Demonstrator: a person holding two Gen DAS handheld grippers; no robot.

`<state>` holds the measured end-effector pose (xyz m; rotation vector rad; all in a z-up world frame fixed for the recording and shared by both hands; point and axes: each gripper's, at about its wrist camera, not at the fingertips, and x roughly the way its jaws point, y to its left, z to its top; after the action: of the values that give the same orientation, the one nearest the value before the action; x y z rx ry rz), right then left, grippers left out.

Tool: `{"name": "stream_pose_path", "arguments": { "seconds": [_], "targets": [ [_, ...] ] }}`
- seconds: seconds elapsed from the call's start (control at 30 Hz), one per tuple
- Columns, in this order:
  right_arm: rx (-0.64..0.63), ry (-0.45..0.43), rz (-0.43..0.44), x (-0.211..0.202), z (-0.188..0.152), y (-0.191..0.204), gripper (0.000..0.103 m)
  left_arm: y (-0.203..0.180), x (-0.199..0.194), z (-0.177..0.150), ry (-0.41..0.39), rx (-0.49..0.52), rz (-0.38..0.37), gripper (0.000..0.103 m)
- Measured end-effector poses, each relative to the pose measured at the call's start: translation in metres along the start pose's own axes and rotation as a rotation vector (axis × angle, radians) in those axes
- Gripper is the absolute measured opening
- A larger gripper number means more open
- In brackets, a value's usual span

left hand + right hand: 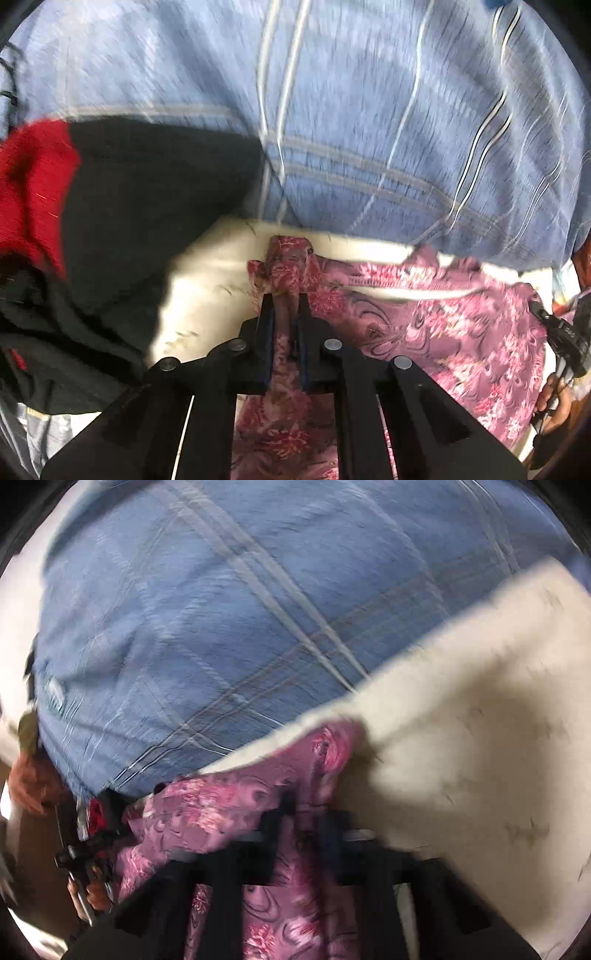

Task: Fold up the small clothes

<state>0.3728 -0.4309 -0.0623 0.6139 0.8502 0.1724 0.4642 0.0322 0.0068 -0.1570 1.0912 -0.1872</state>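
Left wrist view: my left gripper [286, 302] is clenched on a bunched fold of the pink floral garment [461, 332], the cloth pinched between the two black fingers [266, 325] and poking out past their tips. From the pinch the garment spreads toward the right side of the frame, lying over a cream surface [207, 295]. Above it looms a blue checked shirt [369, 110] crossed by pale and dark stripes, filling the upper half of the frame and smeared by motion blur. To the left sits a pile of dark clothing [140, 192] with a red piece [33, 184] at its edge. At the far right edge, a hand [554, 402] grips the handle of the other black tool beside the garment's far end.

Right wrist view: my right gripper [306, 812] is closed on another part of the same pink floral garment [207, 812], which passes between its fingers and drapes down toward the camera; heavy blur softens the fingertips, but the cloth is plainly caught between them. The cream surface [480, 738] fills the right of this frame, and the blue checked shirt [221, 609] covers the top. At the lower left, a hand [92, 890] holds the opposite tool, close to the garment's other end. The garment hangs stretched between my two grippers, just over the cream surface.
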Motion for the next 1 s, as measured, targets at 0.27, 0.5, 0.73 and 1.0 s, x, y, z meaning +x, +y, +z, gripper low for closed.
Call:
{"name": "stream_pose_path", "arguments": {
  "seconds": [0.27,0.5,0.73,1.0],
  "targets": [
    [0.057,0.073,-0.144,0.03,0.007,-0.003,0.011,0.038,0.024,0.003,0.078,-0.189,0.134,0.005],
    [0.058,-0.035,-0.042,-0.061,-0.037,-0.008,0.034,0.08,-0.057,-0.043,0.078,-0.247,-0.041,0.042],
    [0.152,0.005,0.088,-0.109,-0.13,-0.028,0.053,0.061,-0.084,-0.151,0.127,-0.332,-0.266,0.061],
    [0.18,-0.046,0.095,-0.101,-0.147,-0.006,0.01,0.05,-0.086,-0.167,0.158,-0.519,-0.343,0.011]
  ]
}}
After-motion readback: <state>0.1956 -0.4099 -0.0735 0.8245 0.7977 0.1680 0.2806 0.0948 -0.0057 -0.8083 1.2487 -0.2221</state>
